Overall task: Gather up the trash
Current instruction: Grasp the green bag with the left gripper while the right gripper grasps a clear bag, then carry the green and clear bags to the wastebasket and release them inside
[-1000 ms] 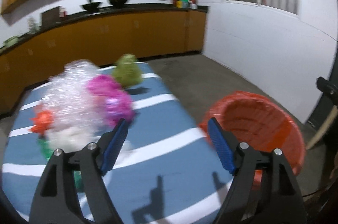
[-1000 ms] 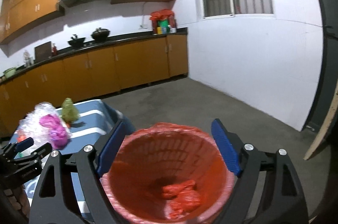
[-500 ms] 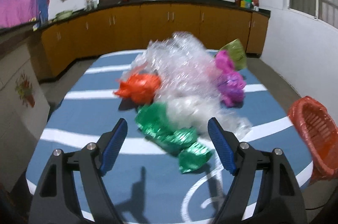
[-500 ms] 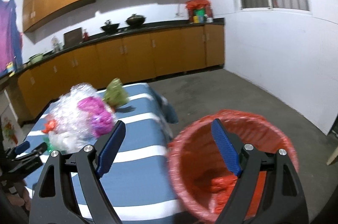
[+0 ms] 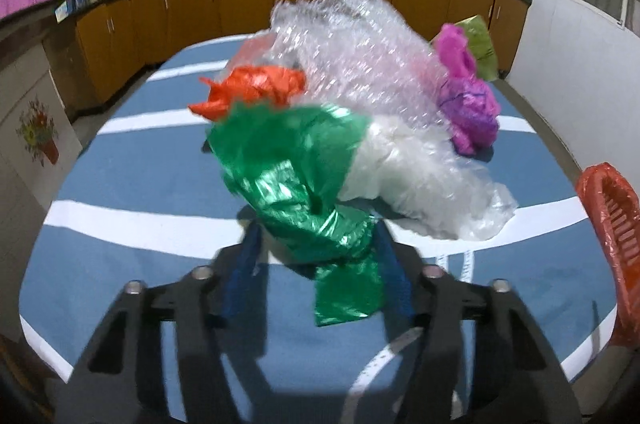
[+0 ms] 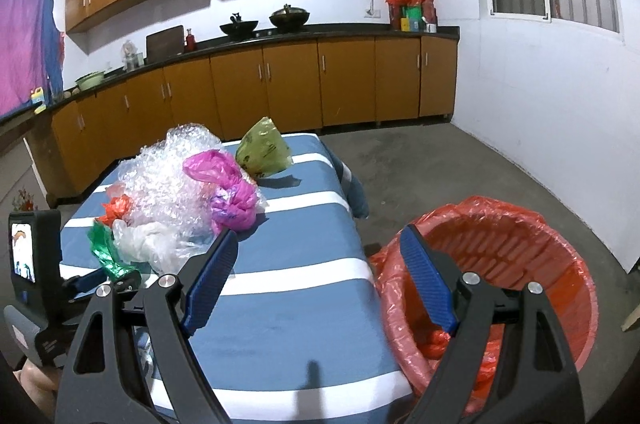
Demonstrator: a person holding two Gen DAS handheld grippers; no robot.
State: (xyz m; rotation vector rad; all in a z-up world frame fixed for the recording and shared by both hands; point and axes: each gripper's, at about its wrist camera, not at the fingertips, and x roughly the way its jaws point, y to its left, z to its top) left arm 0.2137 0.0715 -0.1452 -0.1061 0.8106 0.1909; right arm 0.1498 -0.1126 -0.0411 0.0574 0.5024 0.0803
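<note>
Progress first: your left gripper (image 5: 316, 256) is closing its jaws w/ the green foil bag (image 5: 304, 184) between them, pads right at the crinkled neck of it, though whether they press yet you can't tell from the blur. Your right gripper (image 6: 316, 276) hangs w/ jaws wide apart, nothing between them. Just right of its jaws sits the red bin (image 6: 500, 272), a slatted basket w/ a thin red liner, some red scraps already at the bottom, so part of the job looks done. Most is left: past the left jaws, beyond the green bag, lie a soft white plastic bag (image 5: 416, 180), then an orange crumpled bag (image 5: 252, 90) to the left, a big clear bubble-wrap heap (image 5: 352, 48) dead ahead, a magenta knotted bag (image 5: 468, 104) to the right, and farthest a dull olive-green bag (image 5: 480, 42), pointed on top. All are thin, wrinkly, light films, shiny except the olive one, resting on the blue striped cloth of the table (image 5: 132, 184).
</note>
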